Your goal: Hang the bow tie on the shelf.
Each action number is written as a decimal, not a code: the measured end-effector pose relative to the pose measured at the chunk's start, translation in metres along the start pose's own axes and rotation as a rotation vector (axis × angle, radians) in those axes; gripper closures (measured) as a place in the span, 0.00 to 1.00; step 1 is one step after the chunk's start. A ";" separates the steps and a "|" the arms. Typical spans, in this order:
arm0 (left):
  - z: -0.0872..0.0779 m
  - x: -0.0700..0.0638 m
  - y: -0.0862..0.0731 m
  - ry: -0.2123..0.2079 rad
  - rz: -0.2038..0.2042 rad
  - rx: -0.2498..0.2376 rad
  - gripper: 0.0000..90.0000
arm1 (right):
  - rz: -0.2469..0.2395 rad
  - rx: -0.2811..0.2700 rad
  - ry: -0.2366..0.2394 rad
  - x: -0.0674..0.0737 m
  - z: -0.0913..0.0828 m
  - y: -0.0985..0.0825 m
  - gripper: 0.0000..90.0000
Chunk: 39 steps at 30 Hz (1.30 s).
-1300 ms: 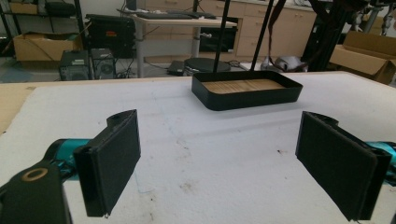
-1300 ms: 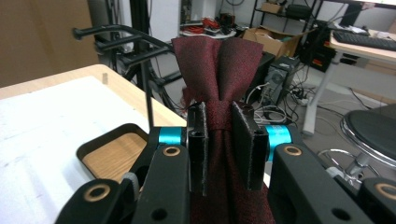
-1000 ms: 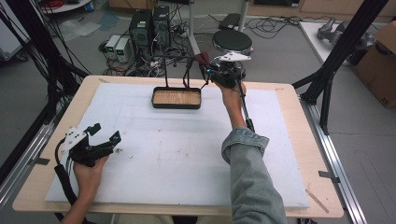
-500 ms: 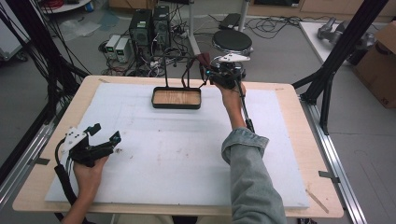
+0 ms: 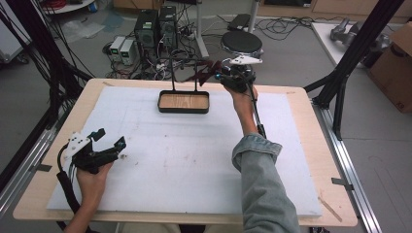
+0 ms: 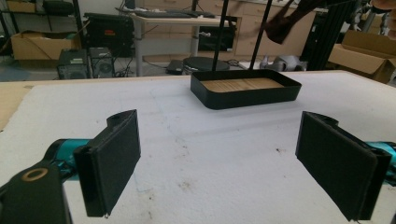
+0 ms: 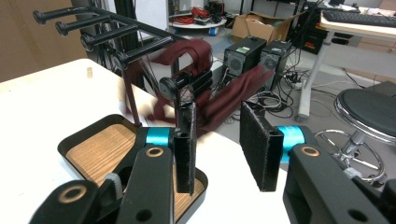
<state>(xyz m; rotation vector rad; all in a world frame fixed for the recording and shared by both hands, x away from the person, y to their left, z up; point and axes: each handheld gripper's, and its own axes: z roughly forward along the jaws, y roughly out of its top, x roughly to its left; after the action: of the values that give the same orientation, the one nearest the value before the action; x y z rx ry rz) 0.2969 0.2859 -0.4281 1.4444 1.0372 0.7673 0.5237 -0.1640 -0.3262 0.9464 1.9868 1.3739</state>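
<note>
A dark red cloth [image 7: 201, 79] is hanging over a rack [image 7: 116, 28] peg above the tray [image 5: 183, 102], at 12 o'clock from the right gripper [image 7: 217, 140], jaws apart. The left gripper [image 5: 108, 141], jaws wide apart, is sitting at 8 o'clock on the table [image 5: 194, 160].

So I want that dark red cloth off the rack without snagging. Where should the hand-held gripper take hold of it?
Probably the loose tail of the dark red cloth hanging off the peg. It trails toward the right hand-held gripper, whose jaws are open facing it, so come in from that side and draw it off along the peg's free end.
</note>
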 end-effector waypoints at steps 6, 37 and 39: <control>0.000 0.000 0.000 0.000 -0.001 0.000 0.16 | 0.002 -0.017 -0.002 -0.002 -0.010 0.004 0.71; 0.004 -0.001 -0.001 -0.002 -0.017 -0.006 0.16 | 0.073 -0.166 -0.021 -0.017 -0.113 0.019 0.34; 0.004 -0.001 -0.001 -0.001 -0.018 -0.007 0.16 | 0.081 -0.177 -0.016 -0.018 -0.117 0.018 0.32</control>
<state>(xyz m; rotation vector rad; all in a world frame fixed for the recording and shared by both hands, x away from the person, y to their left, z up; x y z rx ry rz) 0.3003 0.2832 -0.4292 1.4275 1.0443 0.7567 0.4501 -0.2400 -0.2694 0.9611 1.7981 1.5535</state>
